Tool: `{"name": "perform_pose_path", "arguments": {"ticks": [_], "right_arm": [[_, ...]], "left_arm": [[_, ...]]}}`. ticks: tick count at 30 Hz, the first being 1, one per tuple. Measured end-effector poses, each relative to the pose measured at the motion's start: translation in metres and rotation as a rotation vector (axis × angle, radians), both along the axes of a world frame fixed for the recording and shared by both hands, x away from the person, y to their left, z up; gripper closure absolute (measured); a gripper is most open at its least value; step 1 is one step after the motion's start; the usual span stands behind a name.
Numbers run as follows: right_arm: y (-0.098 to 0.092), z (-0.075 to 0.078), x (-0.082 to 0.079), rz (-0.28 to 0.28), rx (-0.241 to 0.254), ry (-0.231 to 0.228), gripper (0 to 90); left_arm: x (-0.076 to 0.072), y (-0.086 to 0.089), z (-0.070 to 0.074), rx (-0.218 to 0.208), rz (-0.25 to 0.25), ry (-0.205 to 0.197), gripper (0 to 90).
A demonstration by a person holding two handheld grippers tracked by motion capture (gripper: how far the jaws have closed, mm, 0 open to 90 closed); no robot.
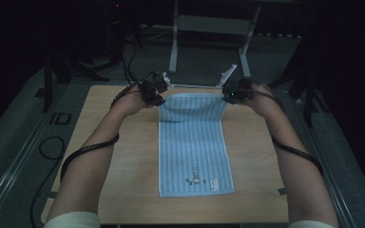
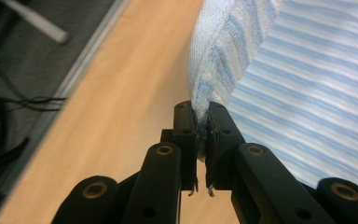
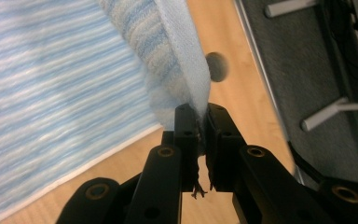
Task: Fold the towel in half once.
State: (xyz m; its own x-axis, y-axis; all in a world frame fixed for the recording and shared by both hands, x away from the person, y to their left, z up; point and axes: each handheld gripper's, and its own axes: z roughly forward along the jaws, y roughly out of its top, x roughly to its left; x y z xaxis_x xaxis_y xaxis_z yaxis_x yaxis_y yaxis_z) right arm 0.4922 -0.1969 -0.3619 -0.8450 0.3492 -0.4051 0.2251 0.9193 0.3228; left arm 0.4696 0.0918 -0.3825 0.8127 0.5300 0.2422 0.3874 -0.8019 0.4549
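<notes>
Blue-striped towel (image 1: 195,152) lies lengthwise on the wooden table (image 1: 123,161); my left gripper (image 2: 200,122) and right gripper (image 3: 201,120) are each clamped on a far corner, holding that end raised.

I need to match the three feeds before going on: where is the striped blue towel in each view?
High view: the towel lies down the middle of the wooden table, far end lifted between both hand-held grippers.
Left gripper view: upper right, a corner pinched in the left hand-held gripper.
Right gripper view: upper left, a corner pinched in the right hand-held gripper.
Shared landmark: the table's light wood top.
</notes>
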Motion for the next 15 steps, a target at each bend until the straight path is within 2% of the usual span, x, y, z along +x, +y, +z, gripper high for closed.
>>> {"name": "perform_pose_path", "arguments": {"ticks": [1,4,7,11,13,15], "right_arm": [[-0.002,-0.005,-0.003,0.003,0.002,0.01,83.8],[-0.009,-0.023,-0.019,0.02,-0.018,0.012,83.7],[-0.017,-0.035,-0.037,0.048,-0.013,0.016,83.7],[-0.03,-0.04,-0.063,0.077,0.016,0.001,83.6],[-0.036,-0.039,-0.078,0.091,0.043,-0.007,83.5],[-0.042,-0.038,-0.093,0.104,0.065,-0.009,83.5]], "left_arm": [[-0.005,-0.001,-0.005,-0.007,-0.004,0.004,84.3],[-0.027,-0.005,-0.015,-0.013,-0.069,0.026,84.3],[-0.048,-0.009,-0.022,-0.023,-0.116,0.04,84.2],[-0.073,-0.013,-0.026,-0.024,-0.152,0.035,84.2],[-0.085,-0.014,-0.026,-0.043,-0.185,0.044,84.2],[-0.097,-0.015,-0.027,-0.027,-0.193,0.031,84.1]]}}
